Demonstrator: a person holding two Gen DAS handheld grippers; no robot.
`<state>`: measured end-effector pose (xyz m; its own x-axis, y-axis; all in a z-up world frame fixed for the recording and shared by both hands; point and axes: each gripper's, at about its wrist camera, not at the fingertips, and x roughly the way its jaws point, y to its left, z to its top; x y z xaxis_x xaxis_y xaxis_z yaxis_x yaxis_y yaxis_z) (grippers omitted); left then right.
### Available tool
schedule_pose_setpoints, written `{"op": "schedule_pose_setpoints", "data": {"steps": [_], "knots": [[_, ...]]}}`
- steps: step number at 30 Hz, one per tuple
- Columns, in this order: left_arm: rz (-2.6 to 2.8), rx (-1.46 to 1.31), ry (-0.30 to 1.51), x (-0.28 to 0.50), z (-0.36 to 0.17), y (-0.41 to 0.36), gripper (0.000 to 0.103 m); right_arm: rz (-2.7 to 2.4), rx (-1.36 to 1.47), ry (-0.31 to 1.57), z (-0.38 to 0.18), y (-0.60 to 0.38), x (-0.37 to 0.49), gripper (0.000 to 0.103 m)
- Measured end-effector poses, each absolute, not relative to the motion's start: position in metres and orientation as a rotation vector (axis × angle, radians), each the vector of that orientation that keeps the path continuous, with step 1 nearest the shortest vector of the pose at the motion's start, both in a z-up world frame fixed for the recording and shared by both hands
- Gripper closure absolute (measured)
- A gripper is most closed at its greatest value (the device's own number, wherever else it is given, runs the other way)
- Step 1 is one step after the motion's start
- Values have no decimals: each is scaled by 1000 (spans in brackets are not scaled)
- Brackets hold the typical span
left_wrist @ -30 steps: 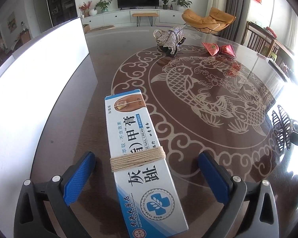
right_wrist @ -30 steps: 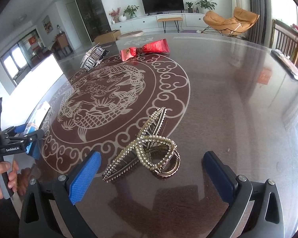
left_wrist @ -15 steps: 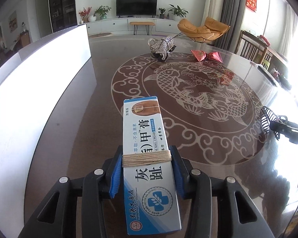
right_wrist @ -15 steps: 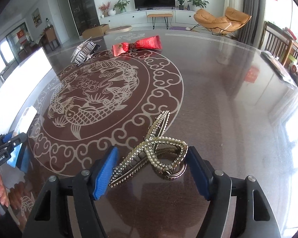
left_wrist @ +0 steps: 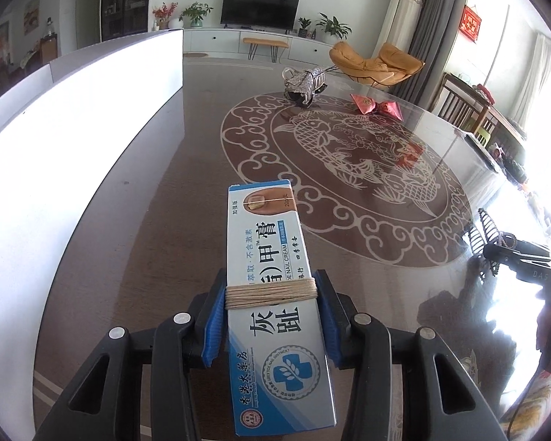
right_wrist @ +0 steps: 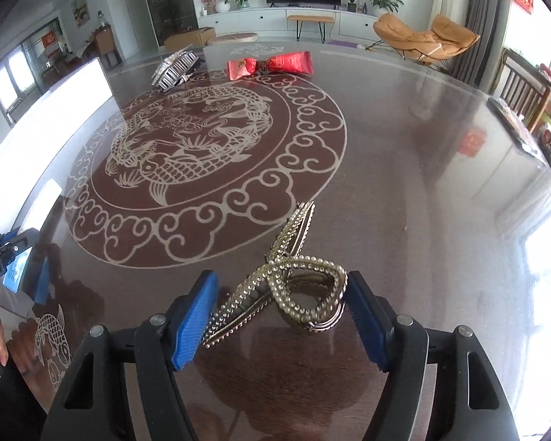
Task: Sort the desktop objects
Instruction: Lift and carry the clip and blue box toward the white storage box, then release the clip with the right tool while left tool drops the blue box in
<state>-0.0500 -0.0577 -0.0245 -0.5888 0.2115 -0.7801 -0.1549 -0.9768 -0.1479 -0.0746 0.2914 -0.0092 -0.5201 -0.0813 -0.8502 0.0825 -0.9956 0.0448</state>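
My left gripper (left_wrist: 272, 316) is shut on a blue and white nail cream box (left_wrist: 275, 275) wrapped with string; the box is lifted above the dark glass table (left_wrist: 158, 220). My right gripper (right_wrist: 281, 312) is shut on a pearl hair claw (right_wrist: 297, 283), its blue pads touching both sides, just above the table. That claw also shows in the left wrist view (left_wrist: 490, 235). A silver hair claw (left_wrist: 305, 82) (right_wrist: 176, 68) and a red tube (left_wrist: 376, 104) (right_wrist: 272, 64) lie at the far side.
A tall white box (left_wrist: 73, 139) stands along the table's left edge, also seen in the right wrist view (right_wrist: 80, 81). A fish medallion pattern (right_wrist: 202, 147) fills the table's middle. Chairs (left_wrist: 470, 106) stand beyond the right edge.
Both grippers closed from wide open: the left onto the nail cream box, the right onto the pearl hair claw. Both then rose slightly with their objects.
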Motion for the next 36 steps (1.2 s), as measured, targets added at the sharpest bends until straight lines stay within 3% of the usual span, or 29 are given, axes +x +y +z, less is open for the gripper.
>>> {"op": "schedule_pose_setpoints", "data": {"steps": [1,3,5,6,7,8,9,10,16,24,30,36], "knots": [[2629,-1312,-72,-52,-24,-56,58,-2678,1464,12,-10,292,-73,30],[2644,-1334,-8,-55,-25,-50,58,-2677,1477,44,-12,290,-76,18],[2670,-1363,63,-58,-26,-43,50,-2679,1479,63,-15,288,-79,13],[2684,-1383,106,-60,-27,-39,40,-2689,1467,58,-15,288,-80,13],[2708,-1379,139,-60,-28,-36,36,-2698,1452,31,-15,290,-80,14],[2713,-1380,148,-62,-27,-34,35,-2727,1446,11,-14,292,-80,29],[2709,-1372,128,-62,-27,-35,43,-2760,1451,18,-12,294,-80,46],[2698,-1358,93,-63,-26,-37,60,-2764,1462,8,-9,295,-81,48],[2715,-1261,-29,-48,-5,-54,60,-2722,1398,-161,14,305,-63,49],[2788,-1063,-238,-22,71,-103,60,-2633,1169,-182,87,254,-73,49],[2961,-963,-398,-8,132,-208,60,-2426,943,-138,142,121,-111,49],[3125,-1191,-509,-16,115,-333,60,-2111,853,-25,156,-71,-122,49]]}}
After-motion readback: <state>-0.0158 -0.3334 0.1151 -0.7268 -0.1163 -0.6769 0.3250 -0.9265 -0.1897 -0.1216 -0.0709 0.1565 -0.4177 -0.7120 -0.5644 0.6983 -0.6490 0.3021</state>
